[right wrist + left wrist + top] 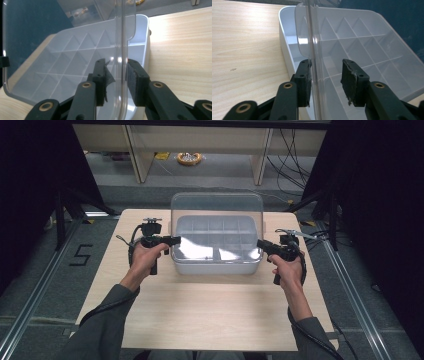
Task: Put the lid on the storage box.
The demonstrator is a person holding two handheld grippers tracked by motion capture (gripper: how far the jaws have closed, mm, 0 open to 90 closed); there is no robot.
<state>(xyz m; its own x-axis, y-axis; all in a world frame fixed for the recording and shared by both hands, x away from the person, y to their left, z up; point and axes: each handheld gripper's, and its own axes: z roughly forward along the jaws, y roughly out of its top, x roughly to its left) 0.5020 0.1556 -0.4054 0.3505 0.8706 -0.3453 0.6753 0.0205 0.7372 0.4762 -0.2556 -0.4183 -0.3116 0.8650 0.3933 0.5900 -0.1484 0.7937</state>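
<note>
We hold the clear plastic lid upright over the white compartmented plastic box by its 2 side edges, each running between slightly parted fingers, seemingly just releasing.

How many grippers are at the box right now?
2. The left gripper is at the box's left side, the right gripper at its right side, each with its fingers astride the clear lid's edge.
</note>
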